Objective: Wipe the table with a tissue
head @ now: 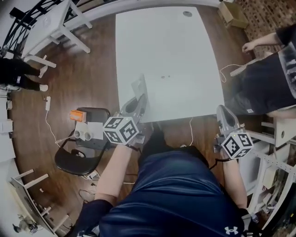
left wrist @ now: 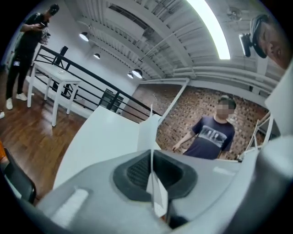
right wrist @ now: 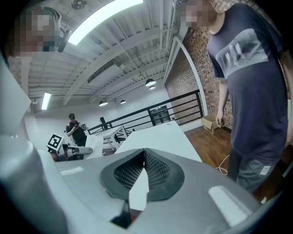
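Note:
The white table (head: 171,46) stretches away in front of me. Over its near left edge my left gripper (head: 138,102) is shut on a white tissue (head: 138,87), which sticks up from the closed jaws. In the left gripper view the tissue (left wrist: 149,130) shows as a thin sheet pinched edge-on between the pads, with the table (left wrist: 100,137) beyond. My right gripper (head: 223,112) hangs off the table's near right corner; in the right gripper view its jaws (right wrist: 144,151) meet with nothing between them. Two small dark specks (head: 165,77) lie mid-table.
A person (head: 263,88) stands close at the table's right side. A black chair (head: 83,143) with an orange item and white things stands at my left. White tables (head: 51,23) are far left, a cardboard box (head: 232,14) far right, a white rack (head: 273,152) at my right.

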A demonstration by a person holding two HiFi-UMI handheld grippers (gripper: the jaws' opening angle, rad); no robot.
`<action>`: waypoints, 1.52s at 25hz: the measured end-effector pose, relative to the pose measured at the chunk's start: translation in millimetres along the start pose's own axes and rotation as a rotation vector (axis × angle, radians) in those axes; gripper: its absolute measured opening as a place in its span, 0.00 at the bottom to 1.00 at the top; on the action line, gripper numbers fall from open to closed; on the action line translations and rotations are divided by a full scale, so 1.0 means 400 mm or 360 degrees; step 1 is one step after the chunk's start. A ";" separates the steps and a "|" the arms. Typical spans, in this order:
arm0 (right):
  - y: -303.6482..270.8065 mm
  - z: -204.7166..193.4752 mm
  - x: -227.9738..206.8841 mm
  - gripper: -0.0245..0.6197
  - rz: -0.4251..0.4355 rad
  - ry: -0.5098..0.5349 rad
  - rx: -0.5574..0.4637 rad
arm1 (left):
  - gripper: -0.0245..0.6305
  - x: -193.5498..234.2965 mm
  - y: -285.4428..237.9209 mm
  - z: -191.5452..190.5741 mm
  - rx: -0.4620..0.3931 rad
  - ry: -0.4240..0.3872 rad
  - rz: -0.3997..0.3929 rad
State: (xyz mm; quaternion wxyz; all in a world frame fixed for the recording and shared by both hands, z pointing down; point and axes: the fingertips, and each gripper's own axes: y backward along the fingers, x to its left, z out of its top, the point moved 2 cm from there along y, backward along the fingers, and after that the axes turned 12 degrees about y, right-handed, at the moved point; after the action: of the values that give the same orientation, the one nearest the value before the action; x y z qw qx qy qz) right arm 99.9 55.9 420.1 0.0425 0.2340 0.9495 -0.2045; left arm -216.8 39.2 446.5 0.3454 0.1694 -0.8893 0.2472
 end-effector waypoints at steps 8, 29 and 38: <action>-0.197 0.097 -0.002 0.05 -0.0082 -0.0002 0.0012 | 0.05 0.131 -0.201 0.096 0.0127 -0.0010 0.0083; -0.294 0.063 -0.155 0.05 0.0123 -0.0117 0.0100 | 0.05 0.248 -0.452 -0.112 0.0405 0.0100 0.0537; -0.302 0.103 -0.130 0.05 0.0251 -0.0115 0.0078 | 0.05 0.245 -0.481 -0.158 0.0503 0.0167 0.0591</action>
State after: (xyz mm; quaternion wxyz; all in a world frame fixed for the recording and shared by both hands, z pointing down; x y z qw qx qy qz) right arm 89.8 -80.4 436.4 0.0871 0.3016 0.9207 -0.2320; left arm -161.3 -96.4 617.4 0.3090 0.0419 -0.8363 0.4509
